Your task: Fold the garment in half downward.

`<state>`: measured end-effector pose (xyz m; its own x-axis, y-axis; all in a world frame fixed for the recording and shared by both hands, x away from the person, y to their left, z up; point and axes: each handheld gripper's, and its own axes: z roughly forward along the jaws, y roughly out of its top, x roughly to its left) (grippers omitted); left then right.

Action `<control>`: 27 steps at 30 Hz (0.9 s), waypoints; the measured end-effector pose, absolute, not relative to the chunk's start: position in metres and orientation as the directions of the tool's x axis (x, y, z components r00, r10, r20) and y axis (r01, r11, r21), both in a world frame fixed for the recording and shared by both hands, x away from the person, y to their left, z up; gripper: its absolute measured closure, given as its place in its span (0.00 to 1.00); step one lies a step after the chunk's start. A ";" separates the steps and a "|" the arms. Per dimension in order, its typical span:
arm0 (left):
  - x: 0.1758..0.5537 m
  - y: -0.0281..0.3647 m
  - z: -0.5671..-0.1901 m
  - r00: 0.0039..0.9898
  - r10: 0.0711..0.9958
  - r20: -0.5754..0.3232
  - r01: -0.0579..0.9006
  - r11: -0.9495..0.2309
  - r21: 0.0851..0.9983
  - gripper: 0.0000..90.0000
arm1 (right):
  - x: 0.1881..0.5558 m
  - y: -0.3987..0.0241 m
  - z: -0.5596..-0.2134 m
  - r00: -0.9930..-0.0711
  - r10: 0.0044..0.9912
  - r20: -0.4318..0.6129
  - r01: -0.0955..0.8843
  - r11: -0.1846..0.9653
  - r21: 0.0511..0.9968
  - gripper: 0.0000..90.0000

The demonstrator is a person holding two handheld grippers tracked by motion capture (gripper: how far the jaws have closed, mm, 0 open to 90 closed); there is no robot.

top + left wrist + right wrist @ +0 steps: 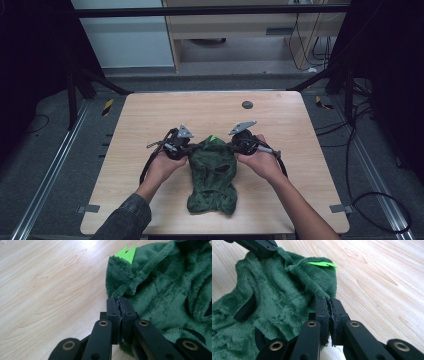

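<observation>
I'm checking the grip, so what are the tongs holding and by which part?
Both hold the green fleece garment: left tongs and right tongs each pinch its top edge, either side of the bright green spike.

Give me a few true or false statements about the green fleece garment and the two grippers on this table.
1. The green fleece garment lies on the wooden table. True.
2. The left gripper has its jaws wide open. False: they are shut at the garment's edge.
3. The right gripper is shut at the garment's edge. True.
4. The spiky tag is red. False: it is bright green.
</observation>
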<state>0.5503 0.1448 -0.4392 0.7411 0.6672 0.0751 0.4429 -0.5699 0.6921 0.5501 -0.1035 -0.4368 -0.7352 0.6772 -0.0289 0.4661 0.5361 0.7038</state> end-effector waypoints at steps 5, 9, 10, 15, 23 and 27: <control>0.552 0.142 -0.434 0.745 0.662 0.080 0.435 -0.574 0.694 0.97 | 0.551 -0.102 -0.430 -0.738 0.673 -0.040 0.454 0.540 0.709 0.96; 0.553 0.142 -0.431 0.742 0.664 0.090 0.431 -0.576 0.695 0.97 | 0.551 -0.102 -0.429 -0.739 0.672 -0.045 0.448 0.541 0.711 0.96; 0.551 0.141 -0.428 0.743 0.663 0.095 0.425 -0.576 0.698 0.97 | 0.553 -0.104 -0.429 -0.735 0.676 -0.045 0.451 0.538 0.712 0.96; 0.550 0.140 -0.423 0.748 0.655 0.109 0.411 -0.586 0.699 0.97 | 0.555 -0.107 -0.428 -0.728 0.686 -0.021 0.464 0.515 0.721 0.96; 0.555 0.142 -0.424 0.739 0.665 0.109 0.422 -0.583 0.695 0.97 | 0.558 -0.104 -0.422 -0.728 0.685 -0.041 0.456 0.528 0.717 0.96; 0.556 0.143 -0.422 0.736 0.668 0.110 0.420 -0.579 0.698 0.97 | 0.560 -0.102 -0.419 -0.731 0.681 -0.047 0.447 0.530 0.721 0.96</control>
